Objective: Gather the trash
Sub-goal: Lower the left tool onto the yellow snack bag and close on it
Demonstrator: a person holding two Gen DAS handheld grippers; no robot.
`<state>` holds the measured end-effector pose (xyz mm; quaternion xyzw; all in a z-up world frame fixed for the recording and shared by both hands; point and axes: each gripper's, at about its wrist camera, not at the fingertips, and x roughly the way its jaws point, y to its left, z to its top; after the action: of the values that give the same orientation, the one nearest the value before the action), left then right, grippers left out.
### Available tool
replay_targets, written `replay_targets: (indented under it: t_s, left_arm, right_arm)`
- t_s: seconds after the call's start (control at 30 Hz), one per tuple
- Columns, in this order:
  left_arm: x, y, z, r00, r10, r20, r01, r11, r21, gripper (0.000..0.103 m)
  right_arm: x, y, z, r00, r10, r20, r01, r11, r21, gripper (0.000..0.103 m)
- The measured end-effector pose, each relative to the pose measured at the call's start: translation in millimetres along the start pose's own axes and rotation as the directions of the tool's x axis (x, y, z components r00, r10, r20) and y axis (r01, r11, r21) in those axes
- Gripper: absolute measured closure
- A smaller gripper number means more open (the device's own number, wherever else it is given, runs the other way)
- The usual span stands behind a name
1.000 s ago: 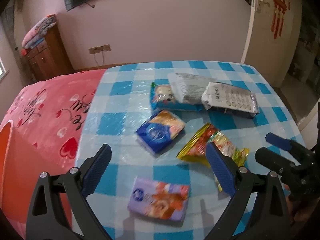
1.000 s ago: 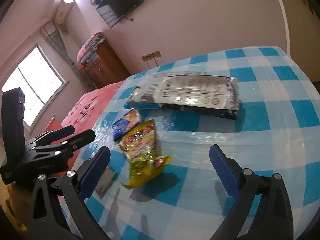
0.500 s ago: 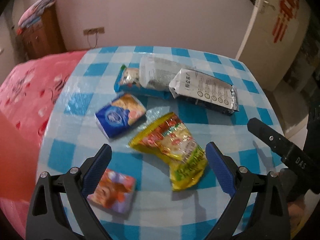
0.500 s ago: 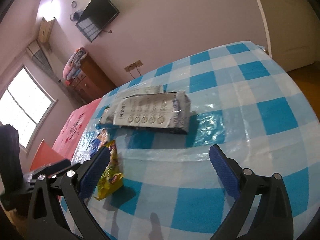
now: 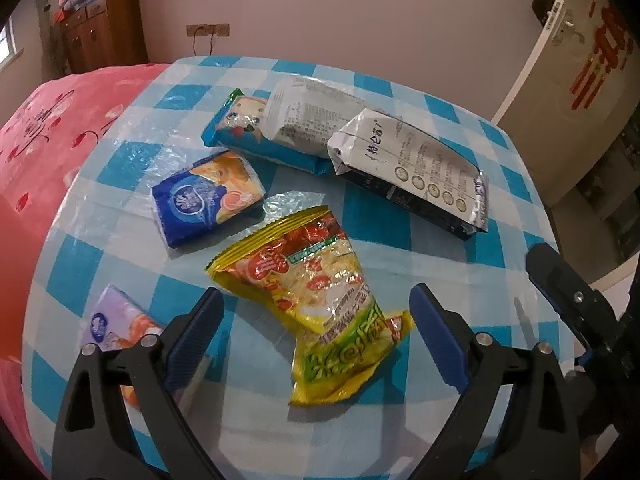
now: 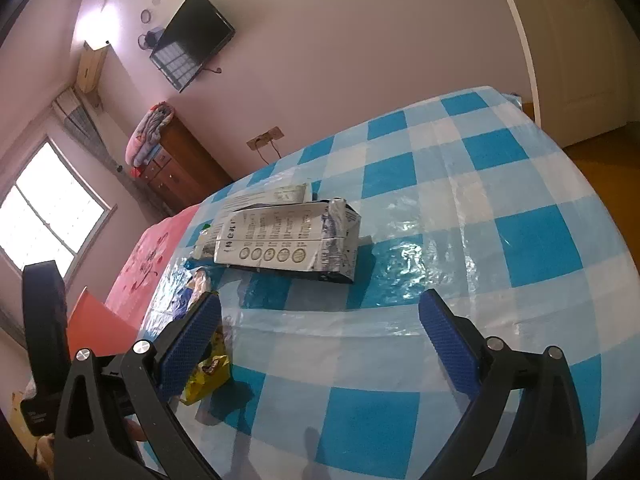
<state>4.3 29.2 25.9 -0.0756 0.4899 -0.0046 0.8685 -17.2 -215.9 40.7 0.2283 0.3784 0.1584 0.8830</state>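
Observation:
A yellow snack wrapper (image 5: pixel 316 300) lies on the blue checked table (image 5: pixel 400 220), and my left gripper (image 5: pixel 316 312) hangs open just above it, one finger on each side. Behind it sit a blue tissue pack (image 5: pixel 206 198), a blue biscuit wrapper (image 5: pixel 244 128) and a crushed silver-white carton (image 5: pixel 416 160). A purple tissue pack (image 5: pixel 116 320) lies partly under the left finger. My right gripper (image 6: pixel 320 332) is open and holds nothing; it faces the carton (image 6: pixel 284 244) from the table's near edge. The yellow wrapper (image 6: pixel 206 376) peeks out behind its left finger.
A pink patterned bedspread (image 5: pixel 52 120) borders the table on the left. A wooden dresser (image 5: pixel 104 28) stands at the back wall, with a wall TV (image 6: pixel 192 38) above. A white door (image 5: pixel 568 32) is at the right. Bare tablecloth (image 6: pixel 500 200) stretches right of the carton.
My left gripper has swung right and come down over the yellow wrapper, leaving the purple pack at its left. My right gripper has turned right, so the carton now sits in its middle.

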Motion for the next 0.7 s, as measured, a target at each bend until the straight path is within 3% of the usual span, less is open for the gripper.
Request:
replay_targets:
  t_s: [0.17,0.43,0.7]
  left_arm:
    - [13.5,2.3,5.6,1.0,0.011,-0.027,-0.012,0.999,-0.036,0.031]
    - [22.1,-3.5,6.2,0.999,0.027,-0.022,-0.027,1.0,-0.006,0.047]
    - [18.8,-1.5,4.6,1.0,-0.014,-0.008,0.014,1.0,0.01,0.058]
  right_arm:
    - [1.5,-6.2,1.7,1.0,0.007,-0.004,-0.007,1.0,0.016,0.005]
    - [4.3,-9.8,2.1,1.0,0.013,-0.017,-0.013,1.0,0.023,0.005]
    - [9.7,-3.8,-0.9,0.999,-0.002,-0.041,0.002,1.0,0.0,0.005]
